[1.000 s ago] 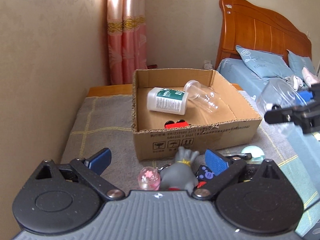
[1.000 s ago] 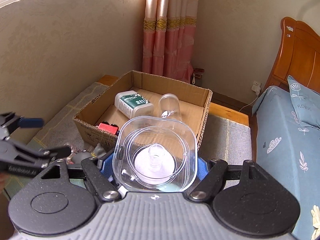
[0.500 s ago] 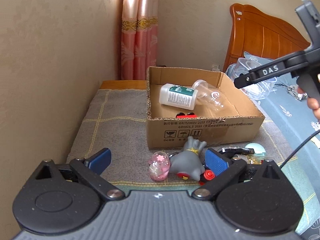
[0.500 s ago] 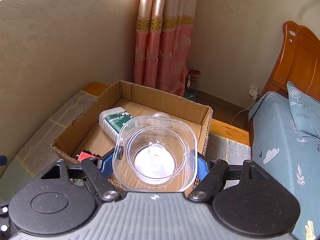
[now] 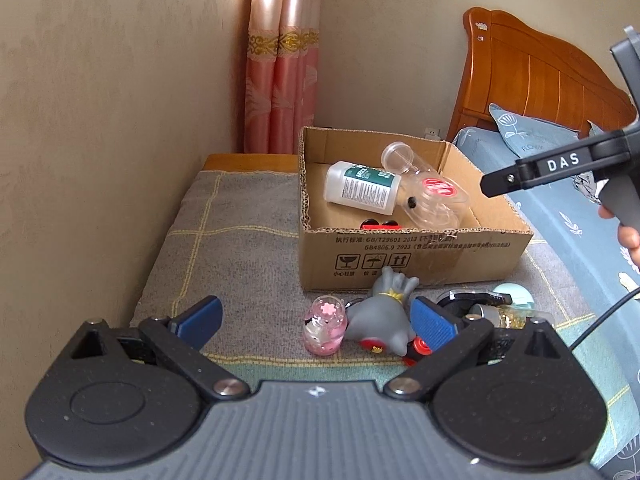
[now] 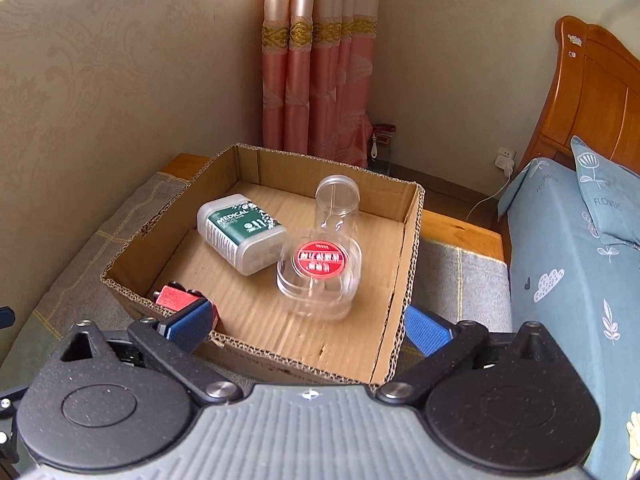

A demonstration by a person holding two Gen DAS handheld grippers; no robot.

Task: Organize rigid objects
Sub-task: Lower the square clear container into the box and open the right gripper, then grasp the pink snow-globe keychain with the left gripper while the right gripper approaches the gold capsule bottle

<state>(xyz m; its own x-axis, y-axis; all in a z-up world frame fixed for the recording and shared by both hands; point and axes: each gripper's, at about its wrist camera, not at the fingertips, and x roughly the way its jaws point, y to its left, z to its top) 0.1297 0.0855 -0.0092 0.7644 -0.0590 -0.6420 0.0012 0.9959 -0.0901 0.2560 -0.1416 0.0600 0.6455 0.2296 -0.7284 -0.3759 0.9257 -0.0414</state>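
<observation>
A cardboard box (image 6: 408, 264) (image 5: 416, 256) sits on a grey blanket. Inside lie a white bottle with a green label (image 6: 240, 232) (image 5: 362, 193), a clear cup (image 6: 336, 208), a red toy (image 6: 176, 296) and a clear square container with a red lid (image 6: 320, 276) (image 5: 434, 196). My right gripper (image 6: 308, 324) is open and empty above the box's near edge; it shows in the left wrist view (image 5: 560, 168). My left gripper (image 5: 316, 316) is open over loose items in front of the box: a pink jar (image 5: 325, 330) and a grey figurine (image 5: 384, 316).
A mint round case (image 5: 514, 298) and a small jar with gold contents (image 5: 508, 316) lie right of the figurine. A bed with blue bedding (image 6: 572, 264) stands at the right. A wall (image 5: 100, 120) and pink curtains (image 6: 320, 80) bound the left and back.
My right gripper opened and let go of the clear container, which now lies in the box with its red lid up. My left gripper pulled back slightly.
</observation>
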